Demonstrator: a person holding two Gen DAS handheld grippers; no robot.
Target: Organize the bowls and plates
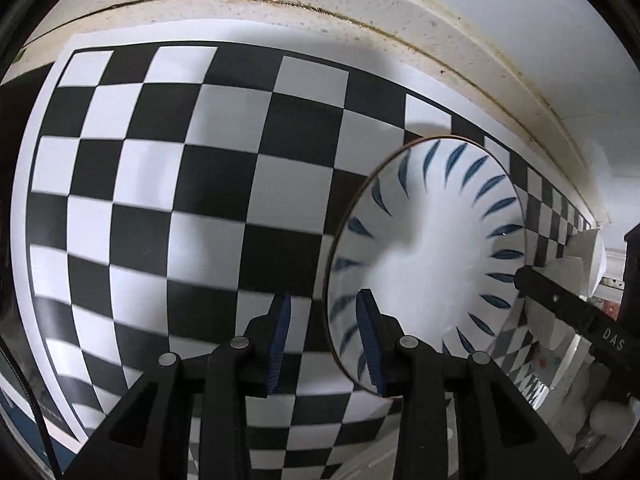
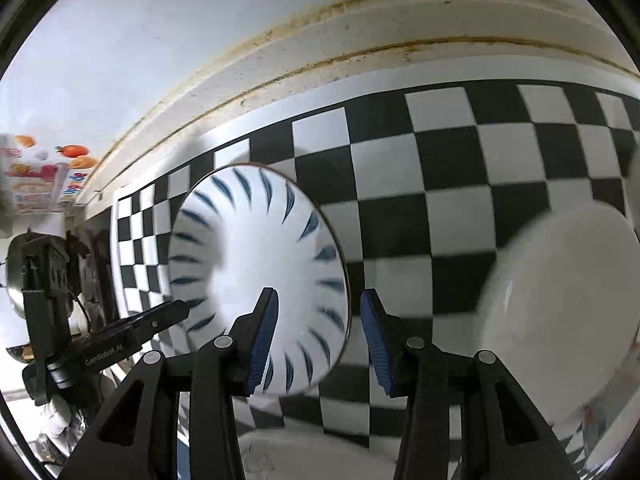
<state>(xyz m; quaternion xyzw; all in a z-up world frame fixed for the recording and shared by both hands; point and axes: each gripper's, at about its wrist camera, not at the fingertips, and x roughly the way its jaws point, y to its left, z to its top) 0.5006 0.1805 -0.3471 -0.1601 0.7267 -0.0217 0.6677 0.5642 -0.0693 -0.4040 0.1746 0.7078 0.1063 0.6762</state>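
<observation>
A white bowl with blue leaf strokes (image 1: 428, 256) sits on the black-and-white checkered mat (image 1: 168, 184). My left gripper (image 1: 324, 344) is open, its fingers straddling the bowl's near-left rim. In the right wrist view the same bowl (image 2: 260, 280) lies left of centre, and my right gripper (image 2: 318, 344) is open with its fingers straddling the bowl's right rim. A plain white bowl (image 2: 560, 312) sits at the right. The other gripper's black finger (image 1: 560, 304) touches the patterned bowl's far side.
A stained cream ledge (image 1: 360, 4) and a white wall run behind the mat. A colourful printed package (image 2: 36, 176) and the left gripper's body (image 2: 80, 320) show at the far left. White dishware (image 1: 588, 256) stands beyond the bowl.
</observation>
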